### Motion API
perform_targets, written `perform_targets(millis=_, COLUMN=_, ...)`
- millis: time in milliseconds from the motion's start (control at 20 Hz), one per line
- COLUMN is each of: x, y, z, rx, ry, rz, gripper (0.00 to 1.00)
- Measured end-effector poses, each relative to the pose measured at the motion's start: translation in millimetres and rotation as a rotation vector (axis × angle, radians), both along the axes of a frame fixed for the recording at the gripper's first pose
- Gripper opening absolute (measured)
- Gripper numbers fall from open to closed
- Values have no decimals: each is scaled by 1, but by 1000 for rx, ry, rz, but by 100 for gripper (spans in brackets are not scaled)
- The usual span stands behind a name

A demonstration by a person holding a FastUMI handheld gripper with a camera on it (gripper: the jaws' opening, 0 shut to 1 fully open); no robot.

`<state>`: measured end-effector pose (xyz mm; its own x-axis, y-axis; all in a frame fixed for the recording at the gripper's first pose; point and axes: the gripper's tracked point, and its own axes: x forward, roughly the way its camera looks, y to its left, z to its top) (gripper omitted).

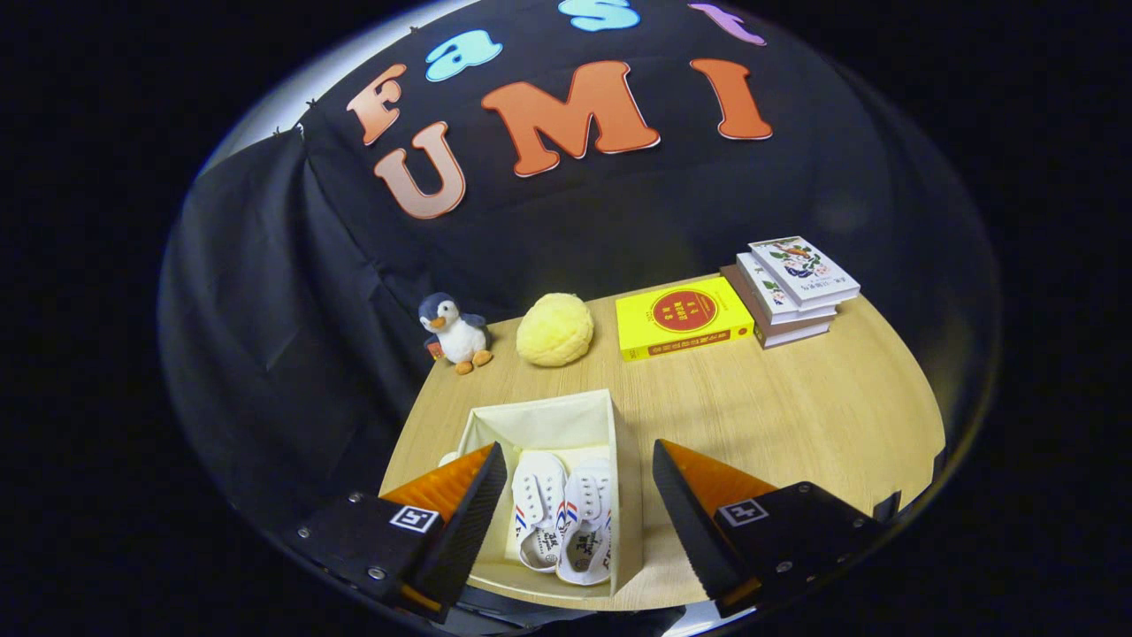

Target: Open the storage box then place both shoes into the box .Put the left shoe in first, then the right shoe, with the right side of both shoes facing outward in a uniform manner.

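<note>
Both shoes (566, 522) lying side by side inside the open storage box (539, 425), between the spread, empty fingers of the gripper (579, 522). Placing step apparently finished. Next, probably only lifting clear.

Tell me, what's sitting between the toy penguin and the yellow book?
A round yellow plush ball sits on the wooden table between the toy penguin and the yellow book, as the gripper view shows.

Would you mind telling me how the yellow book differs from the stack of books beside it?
The yellow book lies alone; the stack of books holds several piled askew. The yellow book's cover is plain yellow with a red disc; the stack's top cover is white with pictures. Both rest on the table, beyond the open gripper.
</note>
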<state>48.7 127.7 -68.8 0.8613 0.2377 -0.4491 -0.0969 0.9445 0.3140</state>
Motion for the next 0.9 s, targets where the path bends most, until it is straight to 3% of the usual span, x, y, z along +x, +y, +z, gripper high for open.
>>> perform_targets(millis=900, x=-29, y=-179, z=77, rx=-163, ry=-194, rz=-191, gripper=99)
